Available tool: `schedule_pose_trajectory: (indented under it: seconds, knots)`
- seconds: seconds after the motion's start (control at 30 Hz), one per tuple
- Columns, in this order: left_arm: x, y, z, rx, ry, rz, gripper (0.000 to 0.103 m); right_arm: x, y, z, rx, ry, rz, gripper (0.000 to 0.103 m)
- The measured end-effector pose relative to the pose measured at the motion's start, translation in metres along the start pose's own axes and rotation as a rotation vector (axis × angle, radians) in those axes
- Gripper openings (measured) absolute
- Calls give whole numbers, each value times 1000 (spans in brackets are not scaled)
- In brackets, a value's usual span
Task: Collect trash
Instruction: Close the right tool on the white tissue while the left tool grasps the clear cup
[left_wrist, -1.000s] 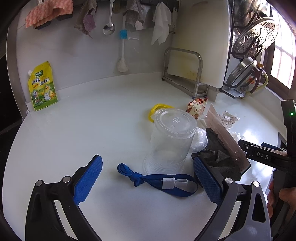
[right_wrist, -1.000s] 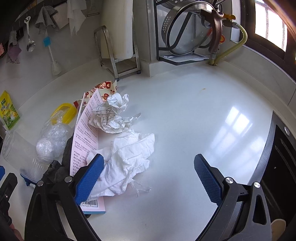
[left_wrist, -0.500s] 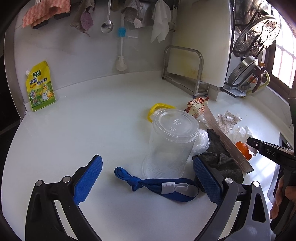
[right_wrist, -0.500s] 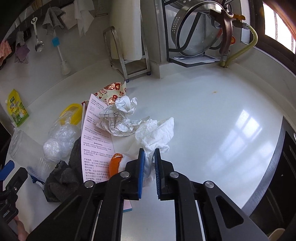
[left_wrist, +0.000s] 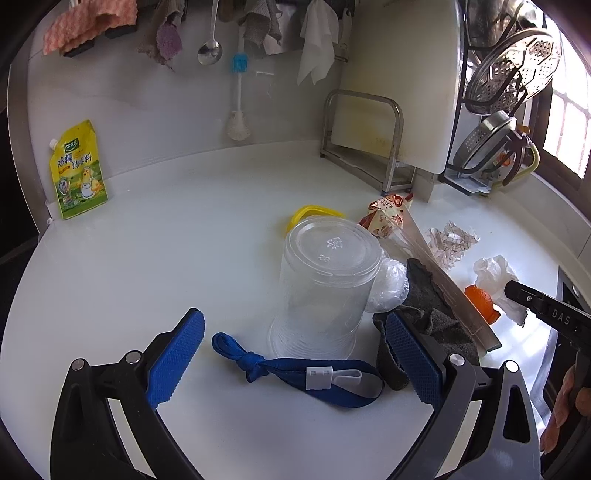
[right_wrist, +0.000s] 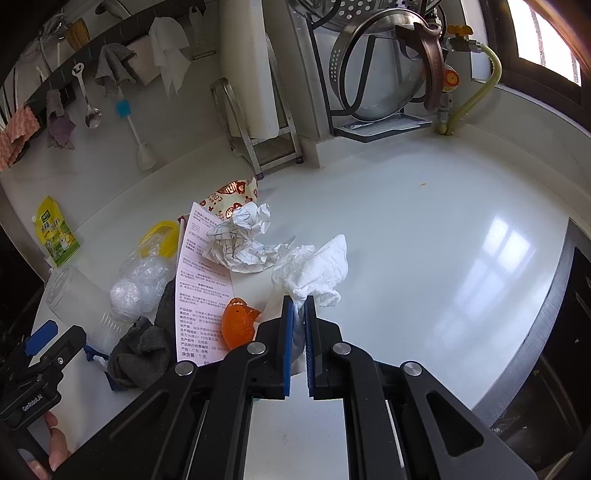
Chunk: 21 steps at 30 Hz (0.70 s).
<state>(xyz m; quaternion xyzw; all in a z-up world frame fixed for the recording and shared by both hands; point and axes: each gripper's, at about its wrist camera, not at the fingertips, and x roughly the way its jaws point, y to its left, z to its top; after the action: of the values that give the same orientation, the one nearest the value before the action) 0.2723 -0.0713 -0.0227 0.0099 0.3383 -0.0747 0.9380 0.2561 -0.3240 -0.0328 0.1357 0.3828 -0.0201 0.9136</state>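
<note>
White tissue (right_wrist: 314, 269) pinched in right tool (right_wrist: 300, 306), trailing away forward.

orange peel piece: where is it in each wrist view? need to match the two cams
Left wrist: orange peel at right-centre, just past the far edge of the pink leaflet, beside the white tissue.
Right wrist: orange peel at lower left of centre, lying on the pink leaflet, just left of the right gripper, which is shut on the white tissue.
Shared landmark: upside-down clear plastic cup.
</note>
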Motion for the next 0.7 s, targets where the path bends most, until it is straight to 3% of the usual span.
schedule_pose_trajectory:
  seconds: [0.13, 0.27, 0.43, 0.7]
  knots:
    - [6, -3, 6, -4, -51, 30, 97, -2, -1, -1, 6, 0, 29, 6]
    - [24, -1, 11, -14, -7, 71, 97, -4, -3, -2, 19, 2, 50, 6]
    - [25, -7, 17, 5, -49, 90, 95, -3, -1, -3, 18, 6, 58, 6]
    - [24, -14, 16, 47, -38, 72, 50, -5, 3, -4, -1, 1, 53, 6]
